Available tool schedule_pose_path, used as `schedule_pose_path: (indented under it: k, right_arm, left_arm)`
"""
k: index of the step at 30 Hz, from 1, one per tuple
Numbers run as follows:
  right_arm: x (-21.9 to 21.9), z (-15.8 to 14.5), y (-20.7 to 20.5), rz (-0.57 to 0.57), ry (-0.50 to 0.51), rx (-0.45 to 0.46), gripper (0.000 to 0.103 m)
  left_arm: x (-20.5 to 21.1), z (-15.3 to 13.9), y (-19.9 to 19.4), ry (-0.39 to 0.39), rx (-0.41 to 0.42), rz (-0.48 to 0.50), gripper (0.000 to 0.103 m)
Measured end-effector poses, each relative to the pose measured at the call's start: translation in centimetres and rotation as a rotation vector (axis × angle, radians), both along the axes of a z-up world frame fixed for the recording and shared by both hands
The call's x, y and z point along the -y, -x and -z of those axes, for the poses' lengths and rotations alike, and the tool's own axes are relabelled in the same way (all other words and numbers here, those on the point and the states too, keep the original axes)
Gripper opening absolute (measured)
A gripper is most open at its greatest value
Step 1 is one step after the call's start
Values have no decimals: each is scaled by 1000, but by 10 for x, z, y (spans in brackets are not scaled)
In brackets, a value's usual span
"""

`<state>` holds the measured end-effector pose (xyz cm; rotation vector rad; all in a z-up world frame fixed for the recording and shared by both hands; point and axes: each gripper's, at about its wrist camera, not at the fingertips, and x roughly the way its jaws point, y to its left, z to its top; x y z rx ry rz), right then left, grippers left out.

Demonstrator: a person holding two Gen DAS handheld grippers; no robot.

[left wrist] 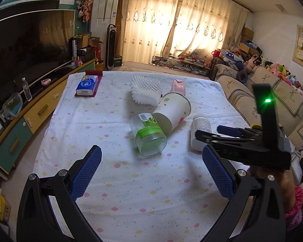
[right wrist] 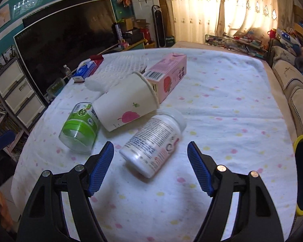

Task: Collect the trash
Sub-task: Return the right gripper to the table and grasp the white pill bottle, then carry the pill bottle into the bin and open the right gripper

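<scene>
Trash on dotted tablecloth (left wrist: 103,185), television (left wrist: 30,46) left, curtains (left wrist: 181,28) behind

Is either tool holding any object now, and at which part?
Nothing is held. The left tool and the right tool are both open, above the table; the white plastic pill bottle lies ungripped.

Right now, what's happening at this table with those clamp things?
A person holds a pair of tongs in each hand to clear rubbish off the table. Both are open and holding nothing. The right tongs hover at a tipped-over white pill bottle, framing it. The left tongs face a clear jar with a green label. A paper cup, pink carton and foam netting lie behind.
</scene>
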<state>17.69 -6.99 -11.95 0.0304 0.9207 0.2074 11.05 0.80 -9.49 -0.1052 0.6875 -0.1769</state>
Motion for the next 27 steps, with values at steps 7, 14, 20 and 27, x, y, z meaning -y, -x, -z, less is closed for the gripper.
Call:
schedule_pose_path:
  k: [7, 14, 20, 27]
  right_arm:
    - [-10, 17, -14, 13, 32, -56, 70]
    - [-3, 15, -4, 7, 30, -21, 60]
    - [18, -4, 13, 2, -6, 30, 55]
    - [44, -26, 34, -27, -110, 50, 51]
  left_arm:
    - [-2, 10, -4, 22, -18, 1, 98]
    - [0, 13, -5, 23, -22, 3, 98]
    - [6, 15, -7, 21, -28, 14, 98]
    - [16, 16, -11, 19, -31, 35, 98]
